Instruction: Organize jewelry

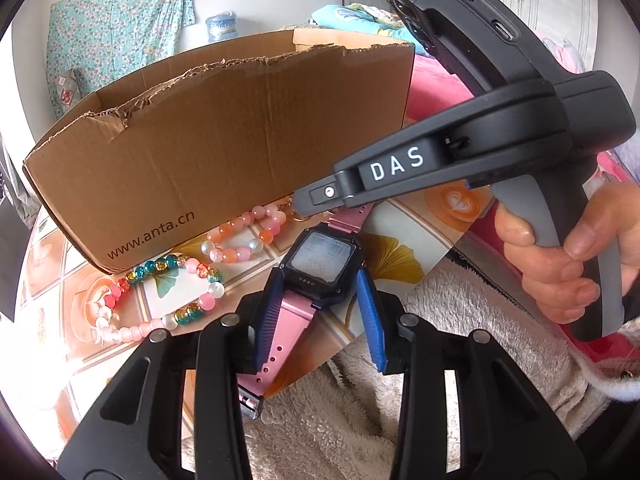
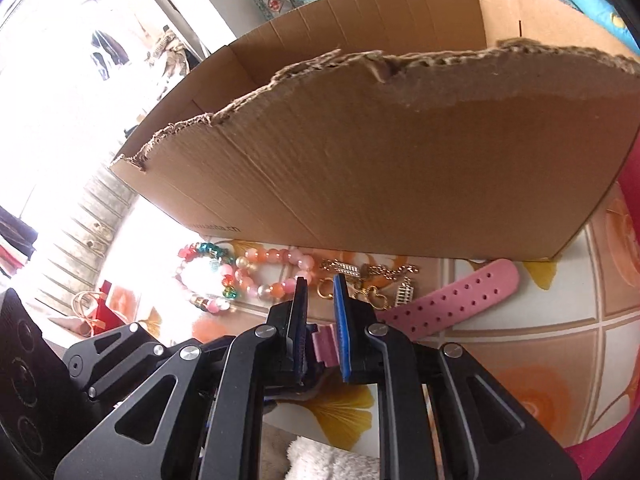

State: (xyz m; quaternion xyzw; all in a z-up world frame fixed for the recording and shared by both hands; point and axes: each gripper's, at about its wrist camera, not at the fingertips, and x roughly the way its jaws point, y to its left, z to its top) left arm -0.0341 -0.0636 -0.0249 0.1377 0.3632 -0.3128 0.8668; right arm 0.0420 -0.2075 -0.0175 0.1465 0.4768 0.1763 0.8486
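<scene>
Patterned tabletop, torn carton: a pink watch caught between two grippers

Tiled oilcloth with ginkgo leaves and latte hearts covers the table point(image 1: 404, 216) where a pink smartwatch point(image 1: 320, 258) lies face up, just in front of a torn cardboard box point(image 1: 224, 140). The left gripper point(image 1: 320, 300) pinches the watch case, its blue pads pressed against both sides. The right gripper point(image 2: 320, 320), held in a person's hand point(image 1: 568, 256), has its jaws narrowly parted around the ribbed end of the pink strap point(image 2: 325, 345); whether the pads press on it cannot be told. The strap's perforated half point(image 2: 452, 292) stretches free across the table. Beside the watch sit a peach bead bracelet point(image 1: 244, 236), a multicoloured bead bracelet point(image 1: 160, 300) and a gold charm chain point(image 2: 372, 280), all outside the box. A fleecy sleeve point(image 1: 452, 320) lies at the table's edge.

The step in hand appears to be steadying the watch and handling its strap before stowing it. Next, the watch would need lifting clear of the box's ragged front wall and lowering inside, without the loose strap snagging on the torn rim
</scene>
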